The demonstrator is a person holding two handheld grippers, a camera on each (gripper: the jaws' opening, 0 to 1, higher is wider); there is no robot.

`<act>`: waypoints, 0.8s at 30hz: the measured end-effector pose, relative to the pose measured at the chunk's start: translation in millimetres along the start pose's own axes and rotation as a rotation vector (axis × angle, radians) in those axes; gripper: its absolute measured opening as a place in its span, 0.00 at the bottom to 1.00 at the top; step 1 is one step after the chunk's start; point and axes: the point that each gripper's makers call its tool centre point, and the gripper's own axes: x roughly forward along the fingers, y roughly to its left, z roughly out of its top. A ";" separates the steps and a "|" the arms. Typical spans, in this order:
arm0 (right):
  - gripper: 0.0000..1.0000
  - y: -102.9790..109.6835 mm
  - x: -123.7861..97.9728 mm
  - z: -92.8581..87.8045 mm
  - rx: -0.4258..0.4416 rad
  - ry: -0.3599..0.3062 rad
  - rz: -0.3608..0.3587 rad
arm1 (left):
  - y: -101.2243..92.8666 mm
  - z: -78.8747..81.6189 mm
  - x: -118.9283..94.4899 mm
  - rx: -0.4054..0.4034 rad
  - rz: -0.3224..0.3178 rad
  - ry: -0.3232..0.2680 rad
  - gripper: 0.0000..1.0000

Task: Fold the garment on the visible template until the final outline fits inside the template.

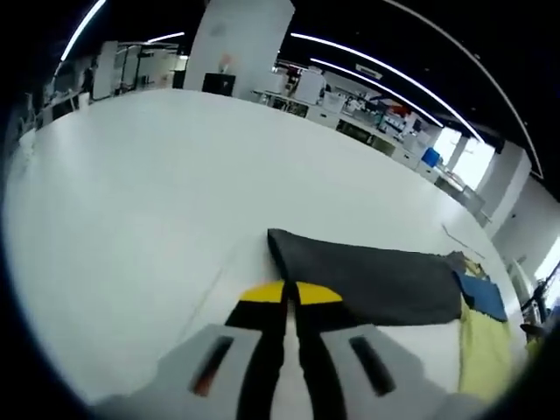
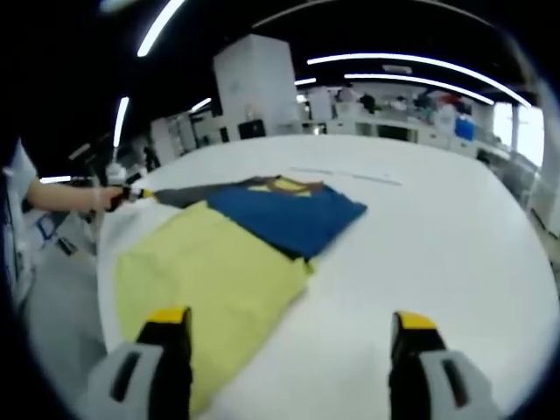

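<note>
While left tool (image 1: 290, 293) pinches dark garment (image 1: 367, 280) edge, right tool (image 2: 289, 328) spread, above garment's yellow end

We look across a broad white table (image 1: 157, 201) into a large open workroom, where long strip lights (image 2: 411, 59) curve over a dark ceiling. A white pillar (image 1: 241, 39) rises behind it, cluttered benches (image 1: 367, 118) line the far side, and daylight fills a window (image 1: 472, 162).
</note>
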 end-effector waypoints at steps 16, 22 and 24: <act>0.94 10.0 1.3 6.0 0.008 -0.041 0.017 | -166.7 39.6 -1.8 0.225 -0.398 -0.049 0.00; 0.93 11.8 -1.6 4.4 0.032 -0.059 0.017 | -245.5 17.2 -10.3 0.339 -0.520 -0.008 0.00; 0.93 10.6 -3.2 3.6 0.041 -0.064 0.015 | -264.0 11.0 -9.6 0.343 -0.546 0.001 0.00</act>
